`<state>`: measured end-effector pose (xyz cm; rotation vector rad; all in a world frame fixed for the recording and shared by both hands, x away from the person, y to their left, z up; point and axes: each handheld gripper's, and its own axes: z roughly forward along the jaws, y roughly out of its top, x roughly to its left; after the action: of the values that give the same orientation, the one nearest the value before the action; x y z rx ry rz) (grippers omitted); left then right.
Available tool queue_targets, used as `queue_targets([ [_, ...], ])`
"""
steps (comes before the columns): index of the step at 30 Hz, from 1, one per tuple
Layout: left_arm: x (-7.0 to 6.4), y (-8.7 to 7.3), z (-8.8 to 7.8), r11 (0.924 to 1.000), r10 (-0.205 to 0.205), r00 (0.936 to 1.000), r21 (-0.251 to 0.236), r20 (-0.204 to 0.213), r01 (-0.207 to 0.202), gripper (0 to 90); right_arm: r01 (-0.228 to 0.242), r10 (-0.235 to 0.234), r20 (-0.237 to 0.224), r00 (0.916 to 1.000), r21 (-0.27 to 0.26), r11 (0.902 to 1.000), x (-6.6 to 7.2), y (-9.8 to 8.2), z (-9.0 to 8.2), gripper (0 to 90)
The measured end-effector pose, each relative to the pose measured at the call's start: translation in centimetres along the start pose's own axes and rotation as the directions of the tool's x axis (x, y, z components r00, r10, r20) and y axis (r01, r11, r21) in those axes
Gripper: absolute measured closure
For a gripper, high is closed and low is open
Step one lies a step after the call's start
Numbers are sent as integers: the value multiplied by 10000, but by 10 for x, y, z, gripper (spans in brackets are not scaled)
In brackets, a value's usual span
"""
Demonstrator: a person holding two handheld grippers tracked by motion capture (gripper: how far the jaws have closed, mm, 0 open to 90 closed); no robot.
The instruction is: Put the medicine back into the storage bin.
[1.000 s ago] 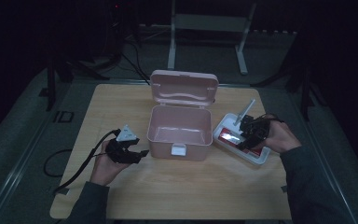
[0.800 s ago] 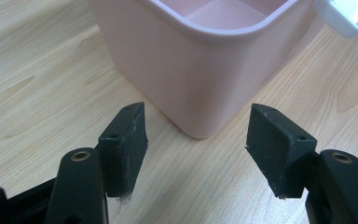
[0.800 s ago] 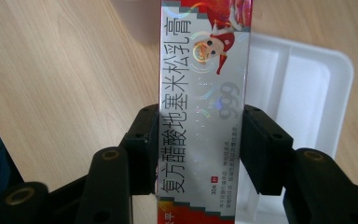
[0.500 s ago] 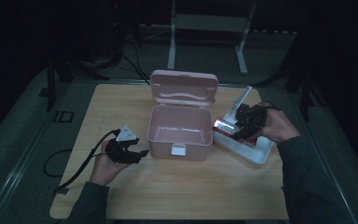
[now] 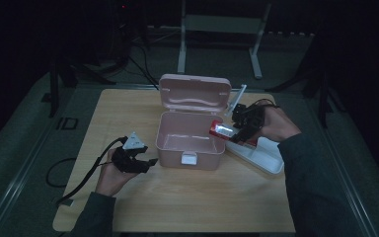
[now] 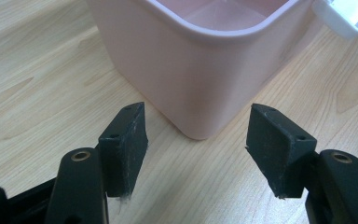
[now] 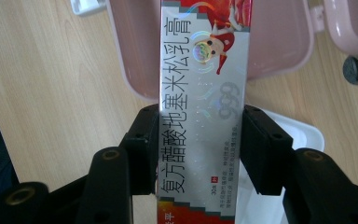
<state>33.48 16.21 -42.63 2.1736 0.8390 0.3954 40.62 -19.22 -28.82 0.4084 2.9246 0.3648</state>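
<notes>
Placement of the silver-and-red rectangular cardboard carton (image 7: pixel 204 107) into the open pink plastic storage box (image 5: pixel 190 140) looks to be the step in hand, and it will go best if the carton is carried fully over the box's cavity, levelled along the box's long side, and lowered close to the floor before release, so it neither catches the rim nor tips out. At present the carton hangs above the right-hand rim of the box, its far end over the pink interior and its near end above the white plastic tray (image 5: pixel 264 157) that lies just beside the box on the pale wooden worktop (image 5: pixel 192 197). The right hand-held gripper (image 5: pixel 244 129) is clamped across the carton's narrow width, both black pads pressed flat against its long edges, jaws standing fairly wide because the carton itself is wide. The left hand-held gripper (image 5: pixel 148 162) rests on the worktop just to the left of the box, jaws spread apart with nothing between them, aimed at the box's near left corner without touching it; it could steady the box if the carton nudges the wall. The box's hinged lid (image 5: pixel 195 93) stands upright behind, clear of the path.
</notes>
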Motion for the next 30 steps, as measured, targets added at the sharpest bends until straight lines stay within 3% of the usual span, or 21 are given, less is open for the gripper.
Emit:
queue_targets([
  [13,0,1,1,10000,-29,10000,-80,34,29,377,885,-886,-391,9953,-32,9961,3,39,14,514],
  [21,0,1,1,9999,-33,10000,-102,38,33,377,1593,-1582,-786,9843,83,9872,7,59,31,514],
  [30,0,0,1,10000,-26,10000,-88,28,26,377,1681,-1665,-1057,9804,64,9858,10,74,45,514],
])
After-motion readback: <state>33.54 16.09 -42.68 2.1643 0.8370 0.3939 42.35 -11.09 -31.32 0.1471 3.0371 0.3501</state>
